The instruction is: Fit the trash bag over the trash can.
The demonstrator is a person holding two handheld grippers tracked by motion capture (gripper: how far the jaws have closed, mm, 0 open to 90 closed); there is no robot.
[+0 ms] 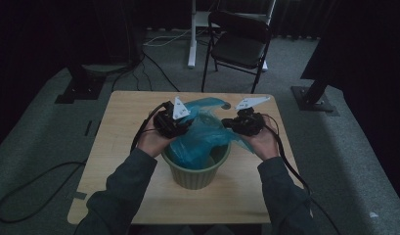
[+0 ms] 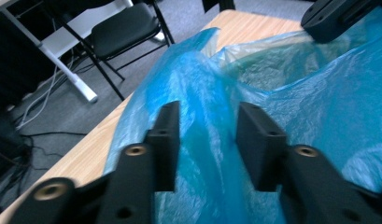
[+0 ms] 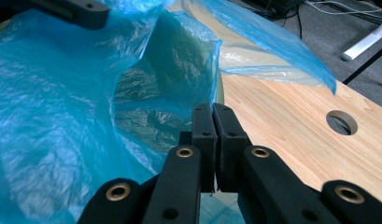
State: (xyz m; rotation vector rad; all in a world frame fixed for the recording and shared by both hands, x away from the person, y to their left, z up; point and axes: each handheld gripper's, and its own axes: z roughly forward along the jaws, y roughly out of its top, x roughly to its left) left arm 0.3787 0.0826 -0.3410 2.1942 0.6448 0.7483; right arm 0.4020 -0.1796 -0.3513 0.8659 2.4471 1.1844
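Observation:
A blue plastic bag [image 1: 202, 139] sits in a green ribbed pot [image 1: 195, 176] at the table's middle, its top spilling up and toward the far edge. My left gripper [image 1: 185, 125] is at the bag's left side. In the left gripper view it [image 2: 207, 140] stands open, with a fold of the bag [image 2: 319, 107] between its jaws and the pads apart from it. My right gripper [image 1: 232, 123] is at the bag's right side. Its jaws [image 3: 212, 135] are pressed together at the rim of the bag [image 3: 53, 116], pinching the thin film.
The pot stands on a small wooden table [image 1: 124, 127] with a round hole [image 3: 342, 122] near its far edge. Behind the table are a black folding chair [image 1: 239, 44] and a white desk leg [image 1: 191, 34]. Cables trail across the carpet at left.

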